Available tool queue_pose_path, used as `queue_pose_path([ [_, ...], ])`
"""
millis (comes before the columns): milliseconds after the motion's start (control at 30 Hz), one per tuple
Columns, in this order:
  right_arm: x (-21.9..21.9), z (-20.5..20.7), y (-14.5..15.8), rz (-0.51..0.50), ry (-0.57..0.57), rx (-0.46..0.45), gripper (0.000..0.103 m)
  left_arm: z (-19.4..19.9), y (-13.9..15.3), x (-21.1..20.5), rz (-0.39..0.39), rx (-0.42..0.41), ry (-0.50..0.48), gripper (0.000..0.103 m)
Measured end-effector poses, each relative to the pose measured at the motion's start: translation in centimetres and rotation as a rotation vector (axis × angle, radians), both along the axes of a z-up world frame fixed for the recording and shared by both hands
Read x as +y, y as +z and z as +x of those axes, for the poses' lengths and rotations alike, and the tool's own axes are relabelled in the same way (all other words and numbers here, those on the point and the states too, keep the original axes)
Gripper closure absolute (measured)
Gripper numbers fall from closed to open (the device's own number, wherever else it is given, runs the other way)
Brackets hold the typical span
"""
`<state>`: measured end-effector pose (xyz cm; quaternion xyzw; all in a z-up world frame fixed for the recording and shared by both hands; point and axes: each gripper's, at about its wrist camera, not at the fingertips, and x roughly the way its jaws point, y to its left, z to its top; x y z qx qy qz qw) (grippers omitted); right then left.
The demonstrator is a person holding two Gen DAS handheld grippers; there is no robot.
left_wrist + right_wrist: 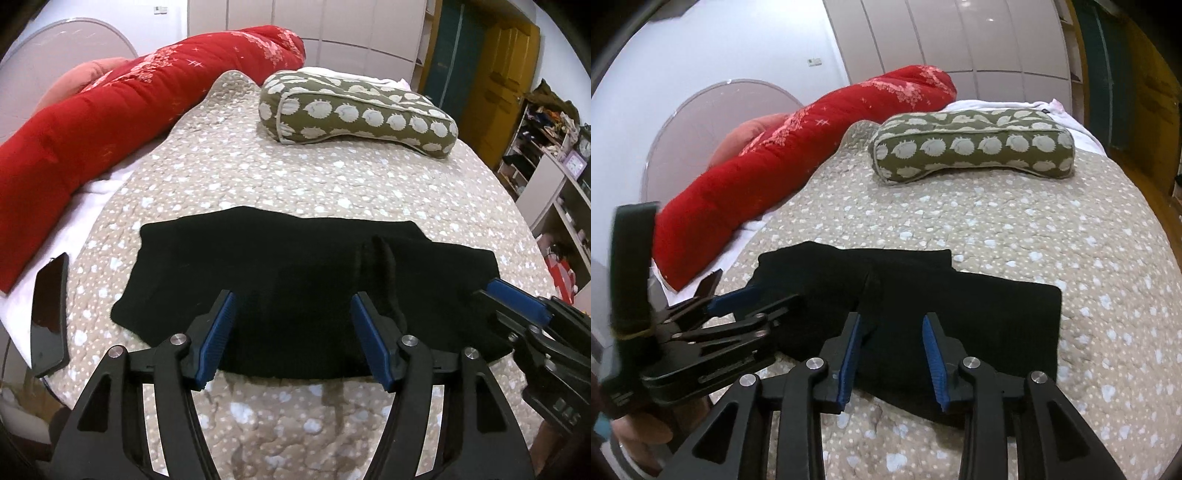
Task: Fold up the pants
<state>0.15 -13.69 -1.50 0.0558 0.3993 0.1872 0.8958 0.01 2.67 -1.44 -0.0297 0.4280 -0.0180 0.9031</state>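
Left wrist view is showing the black pants (295,280) lying folded into a flat, wide bundle on the beige patterned bedspread (332,177), across the lower middle of the frame. The left hand-held gripper (293,336) is hanging over the near edge of the pants with its blue-padded jaws spread wide, holding nothing. At the lower right of that frame the right hand-held gripper (495,291) is reaching toward the right end of the bundle.

Right wrist view is showing the right hand-held gripper (892,354) with its jaws parted too, hovering above the near part of the pants (960,306), empty. The left hand-held gripper (753,299) is sitting at the lower left of that frame. A red bolster (110,110) is lying along the upper left, an olive patterned pillow (354,110) is resting at the upper middle, and a dark phone (50,314) is lying at the left edge of the bed.
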Motion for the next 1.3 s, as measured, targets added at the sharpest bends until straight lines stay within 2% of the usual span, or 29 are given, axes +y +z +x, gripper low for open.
queue_pose_path([
  [167, 0.7, 1.7, -1.4, -0.032, 0.002, 0.028, 0.070, -0.5, -0.2, 2.1, -0.027, 0.013, 0.047, 0.038],
  [300, 1.5, 3.2, -2.7, -0.041, 0.010, 0.057, 0.070, -0.7, -0.6, 3.4, -0.019, 0.020, 0.085, 0.038],
  [500, 5.1, 5.1, -5.0, -0.057, 0.075, 0.102, 0.070, -0.5, -1.6, 4.7, -0.024, 0.046, 0.127, 0.038],
  [567, 6.2, 4.9, -4.6, -0.074, 0.107, 0.076, 0.070, -0.5, -1.9, 4.9, -0.023, 0.057, 0.132, 0.038],
  [667, 6.8, 4.4, -3.6, -0.028, 0.158, 0.072, 0.070, -0.4, -2.1, 5.1, -0.022, 0.061, 0.137, 0.038],
  [767, 6.1, 3.8, -2.8, -0.060, 0.122, 0.048, 0.070, -0.4, -2.0, 5.2, -0.022, 0.050, 0.140, 0.038],
  [867, 4.9, 3.2, -2.1, -0.034, 0.103, 0.027, 0.070, -0.3, -2.1, 5.3, -0.029, 0.053, 0.144, 0.038],
  [933, 4.5, 3.1, -2.4, -0.049, 0.092, 0.028, 0.070, -0.4, -2.2, 5.4, -0.033, 0.057, 0.151, 0.038],
  [1000, 4.4, 3.5, -4.0, -0.087, 0.073, 0.059, 0.070, -0.5, -2.2, 5.4, -0.037, 0.058, 0.152, 0.038],
  [1067, 4.4, 3.8, -5.1, -0.083, 0.067, 0.085, 0.069, -0.6, -2.3, 5.4, -0.038, 0.060, 0.151, 0.038],
  [1167, 5.1, 3.6, -4.8, -0.104, 0.070, 0.059, 0.069, -0.6, -2.3, 5.5, -0.045, 0.065, 0.156, 0.038],
  [1300, 5.7, 3.8, -3.6, -0.070, 0.115, 0.052, 0.069, -0.7, -2.3, 5.7, -0.052, 0.066, 0.161, 0.038],
])
